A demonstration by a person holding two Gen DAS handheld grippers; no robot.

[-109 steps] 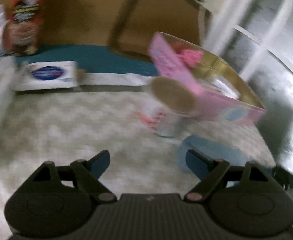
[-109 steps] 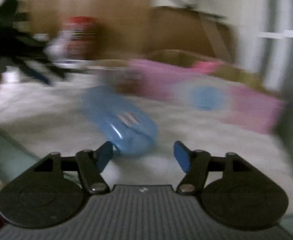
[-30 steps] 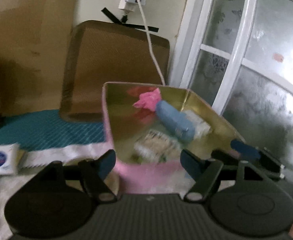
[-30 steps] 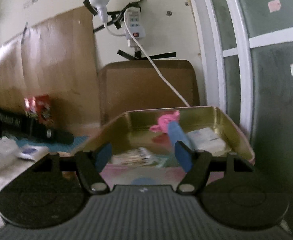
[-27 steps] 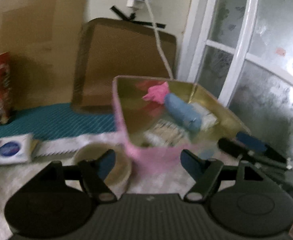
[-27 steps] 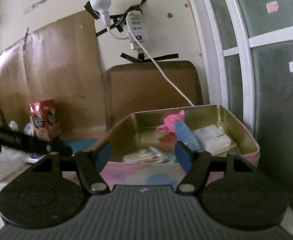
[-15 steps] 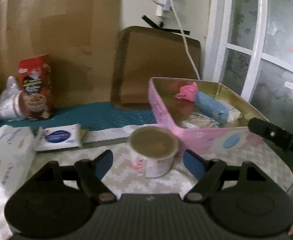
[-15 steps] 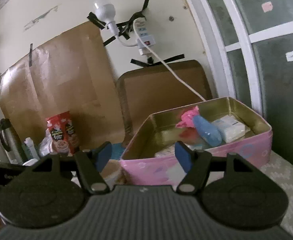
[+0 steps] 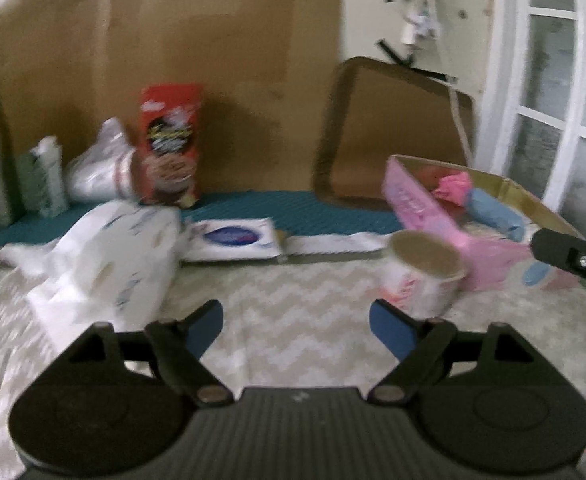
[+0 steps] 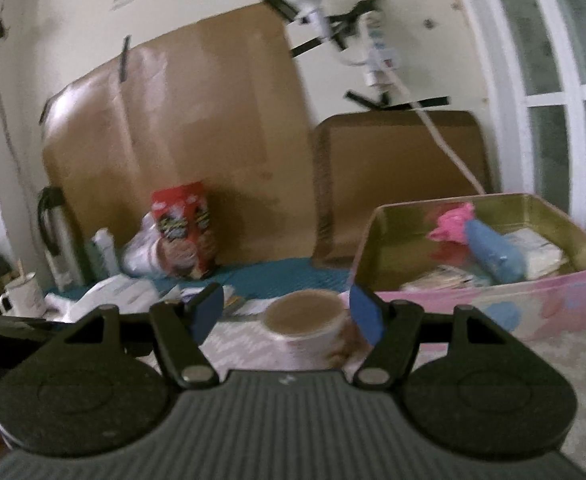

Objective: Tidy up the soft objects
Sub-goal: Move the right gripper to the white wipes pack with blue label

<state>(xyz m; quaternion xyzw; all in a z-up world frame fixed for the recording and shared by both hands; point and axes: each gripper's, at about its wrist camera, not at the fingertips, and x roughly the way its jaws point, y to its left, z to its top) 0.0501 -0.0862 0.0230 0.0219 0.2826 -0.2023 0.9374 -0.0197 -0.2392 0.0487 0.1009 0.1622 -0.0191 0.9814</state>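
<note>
In the left wrist view, the left gripper (image 9: 296, 328) is low over a cloth with zigzag lines (image 9: 293, 300), and its two blue fingers (image 9: 203, 326) are spread wide with nothing between them. A big white soft pack (image 9: 109, 256) lies on the cloth on the left side, just past the left finger. Behind it lies a flat white pack with a blue oval (image 9: 233, 238). A round cup with a brown top (image 9: 423, 276) stands on the cloth to the right, just beyond the right finger. Right behind the cup is a pink tin box (image 9: 425, 208). Inside the box lie a blue soft roll (image 9: 493, 212) and a pink crumpled thing (image 9: 453, 186). A red snack box (image 9: 169, 144) stands far back by the brown cardboard wall (image 9: 173, 60). A black part of the other tool pokes in at the right edge. In the right wrist view, the right gripper (image 10: 287, 312) is also spread wide and holds nothing. The cup (image 10: 305, 328) sits ahead of it, in line with the gap between the fingers, but a little blurry. The pink tin box (image 10: 493, 304) is on the right, touching or almost touching the cup. The blue soft roll (image 10: 493, 254) and the pink thing (image 10: 451, 220) rest inside it, with some flat paper packs (image 10: 537, 252) next to them. The red snack box (image 10: 185, 228) stands at the back, and a white mug (image 10: 23, 294) is far left.
</note>
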